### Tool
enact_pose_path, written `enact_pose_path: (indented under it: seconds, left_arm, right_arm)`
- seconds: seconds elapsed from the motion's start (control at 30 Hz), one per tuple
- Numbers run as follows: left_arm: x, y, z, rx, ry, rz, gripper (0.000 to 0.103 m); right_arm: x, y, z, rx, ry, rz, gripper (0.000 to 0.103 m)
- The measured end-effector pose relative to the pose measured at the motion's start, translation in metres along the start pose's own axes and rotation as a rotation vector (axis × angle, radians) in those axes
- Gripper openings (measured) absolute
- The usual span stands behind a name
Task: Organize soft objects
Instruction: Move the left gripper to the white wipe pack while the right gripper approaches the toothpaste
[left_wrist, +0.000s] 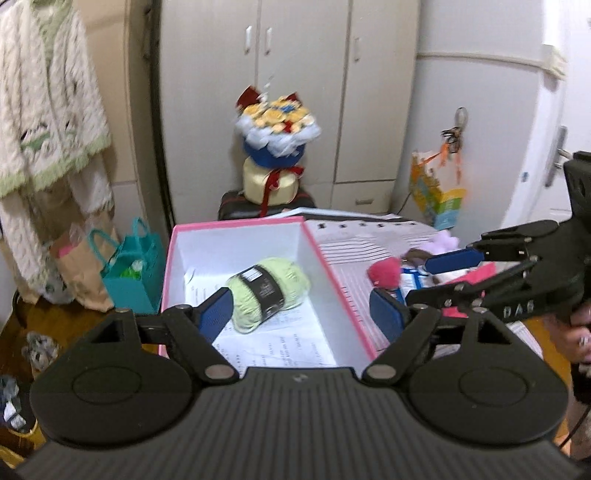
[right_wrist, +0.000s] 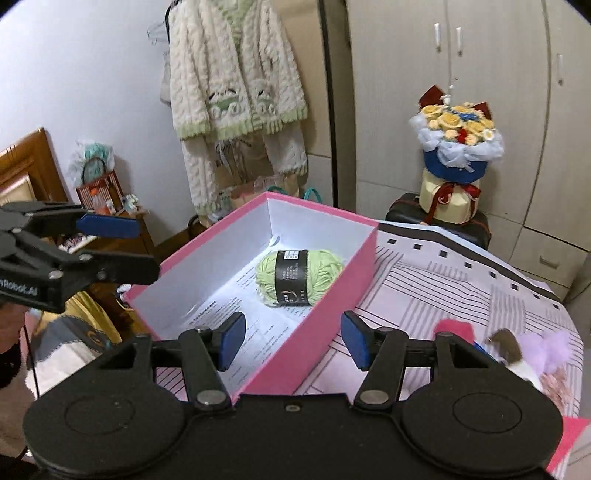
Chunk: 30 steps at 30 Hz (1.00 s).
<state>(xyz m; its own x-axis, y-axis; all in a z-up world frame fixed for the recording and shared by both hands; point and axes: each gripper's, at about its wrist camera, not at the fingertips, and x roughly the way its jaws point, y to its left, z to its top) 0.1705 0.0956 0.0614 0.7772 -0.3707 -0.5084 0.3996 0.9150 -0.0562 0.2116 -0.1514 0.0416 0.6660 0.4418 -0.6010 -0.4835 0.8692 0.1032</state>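
A bedroom with pale wardrobes (left_wrist: 295, 92) behind a counter (right_wrist: 461, 288) under a striped cloth. The pink box (left_wrist: 325, 258) sits at its far left edge, the green yarn ball (left_wrist: 267, 291) lying inside. Both the left hand-held gripper (left_wrist: 299, 314) and the right hand-held gripper (right_wrist: 293, 341) stand apart, empty, above the box

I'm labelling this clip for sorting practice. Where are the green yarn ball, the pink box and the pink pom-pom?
green yarn ball (right_wrist: 299, 275): right wrist view, on its black paper band.
pink box (right_wrist: 328, 314): right wrist view, on its outer pink side wall.
pink pom-pom (left_wrist: 384, 271): left wrist view, on its fluffy middle.
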Motion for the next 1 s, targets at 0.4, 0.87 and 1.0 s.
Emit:
enact_pose_path:
  seconds: [0.4, 0.87, 1.0]
  left_arm:
    - [-0.021, -0.06, -0.02, 0.123, -0.004, -0.13, 0.084]
    - [0.009, -0.123, -0.047, 0.179, 0.125, -0.247, 0.084]
    - [0.027, -0.14, -0.05, 0.198, 0.154, -0.257, 0.082]
  right_arm:
    - [-0.065, -0.025, -0.046, 0.047, -0.054, -0.078, 0.064]
    - [-0.087, -0.061, -0.123, 0.103, -0.014, -0.122, 0.064]
    - [-0.084, -0.074, -0.141, 0.108, -0.015, -0.119, 0.064]
